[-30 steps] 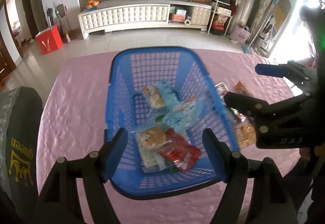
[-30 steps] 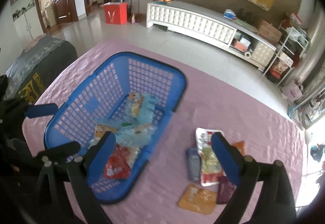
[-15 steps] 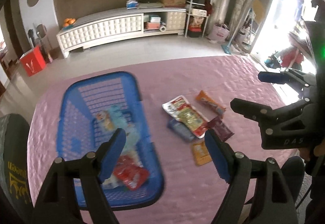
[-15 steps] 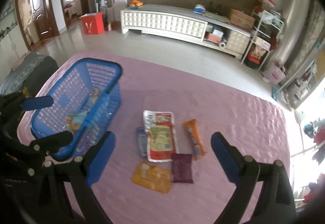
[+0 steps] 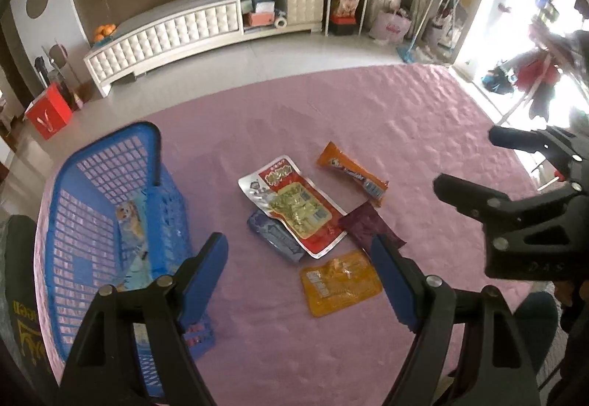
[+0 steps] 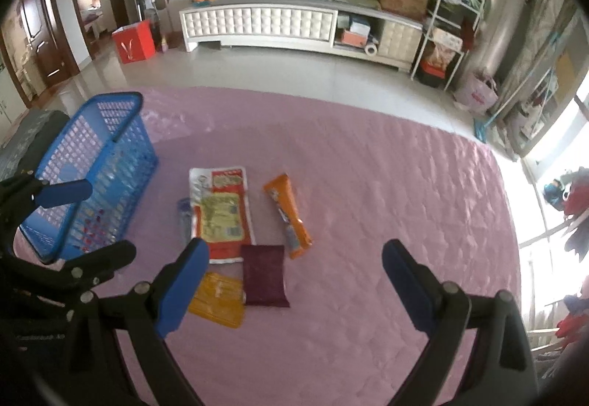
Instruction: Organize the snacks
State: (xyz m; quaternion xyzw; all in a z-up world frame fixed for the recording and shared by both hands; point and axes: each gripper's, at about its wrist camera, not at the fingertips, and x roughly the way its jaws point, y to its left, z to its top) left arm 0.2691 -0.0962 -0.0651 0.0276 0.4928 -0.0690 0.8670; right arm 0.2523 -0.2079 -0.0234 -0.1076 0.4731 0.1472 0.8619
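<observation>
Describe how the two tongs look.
Both are black scissor-like frames with silver rivets and flat blue pads on each finger. The left tongs and right tongs match; the right one's body carries small pale lettering, seen from the left wrist view.

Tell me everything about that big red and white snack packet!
The big packet is a flat, shiny pouch, white at one end with a red band and a yellow-green picture in the middle. It lies flat on the pink cloth, right of the blue basket and apart from it. Its edge overlaps a bluish packet. A dark purple packet sits close beside it. No gripper touches it.
</observation>
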